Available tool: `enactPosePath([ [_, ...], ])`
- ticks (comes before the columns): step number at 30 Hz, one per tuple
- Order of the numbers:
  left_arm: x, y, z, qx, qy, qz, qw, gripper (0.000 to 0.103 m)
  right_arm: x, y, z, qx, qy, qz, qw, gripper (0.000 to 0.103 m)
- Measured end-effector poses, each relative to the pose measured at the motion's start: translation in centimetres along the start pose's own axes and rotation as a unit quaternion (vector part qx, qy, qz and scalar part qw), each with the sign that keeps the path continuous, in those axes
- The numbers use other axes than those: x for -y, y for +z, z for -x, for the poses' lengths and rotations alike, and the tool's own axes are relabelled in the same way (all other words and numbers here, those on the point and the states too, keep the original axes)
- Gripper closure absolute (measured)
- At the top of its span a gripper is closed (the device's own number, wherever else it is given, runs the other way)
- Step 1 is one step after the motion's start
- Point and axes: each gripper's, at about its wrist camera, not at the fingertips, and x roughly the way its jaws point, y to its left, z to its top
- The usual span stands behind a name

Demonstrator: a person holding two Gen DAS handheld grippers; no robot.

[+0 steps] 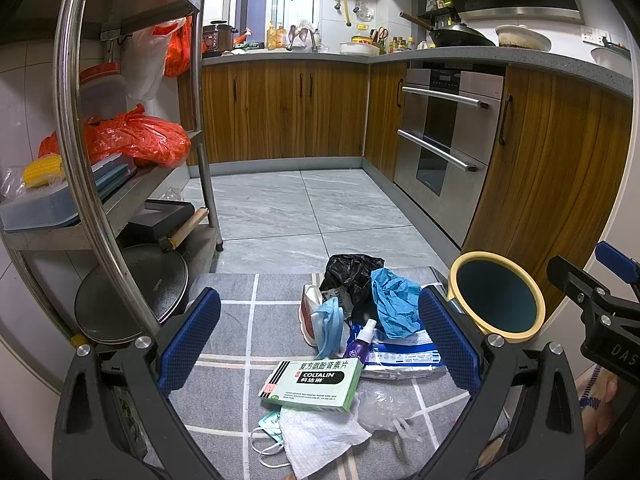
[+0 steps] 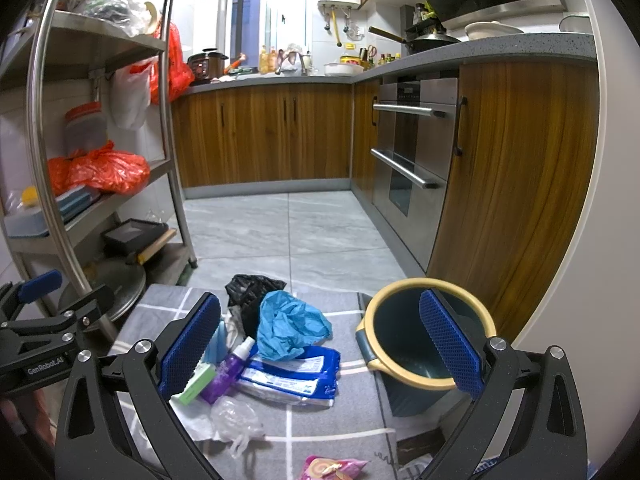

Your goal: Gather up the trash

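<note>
**Both tools spread above the trash pile**

I hold my left tool (image 1: 320, 344) with its blue pads wide apart and nothing between them, hovering over litter heaped on a grey checked mat (image 1: 236, 320) on the kitchen floor. Nearest me lie a white paper towel (image 1: 320, 440), a green medicine box (image 1: 314, 384) and a crumpled clear plastic bag (image 1: 384, 404). Beyond them sit a purple spray bottle (image 1: 360, 344), a blue-and-white wipes pack (image 1: 404, 360), a blue glove (image 1: 392, 304), a face mask (image 1: 330, 326) and a black bag (image 1: 348, 276). My right tool (image 2: 320, 344) is likewise spread and empty, one pad in front of the yellow-rimmed bin (image 2: 400, 300), which stands just right of the pile. A pink wrapper (image 2: 332, 468) lies at the mat's near edge
</note>
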Motion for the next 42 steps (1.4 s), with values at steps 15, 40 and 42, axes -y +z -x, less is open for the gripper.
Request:
enactPosePath([
  [15, 0.0, 0.0, 0.0, -0.001, 0.000, 0.000, 1.0000, 0.005, 0.0, 0.0, -0.1, -0.004, 0.000, 0.000, 1.000, 0.004],
  [40, 0.0, 0.0, -0.1, -0.002, -0.001, 0.001, 1.0000, 0.005, 0.0, -1.2, -1.1, -0.016, 0.001, -0.002, 1.000, 0.004],
  [42, 0.0, 0.0, -0.1, -0.002, -0.001, 0.001, 1.0000, 0.005, 0.0, -1.2, -1.1, -0.015, 0.002, -0.002, 1.000, 0.004],
])
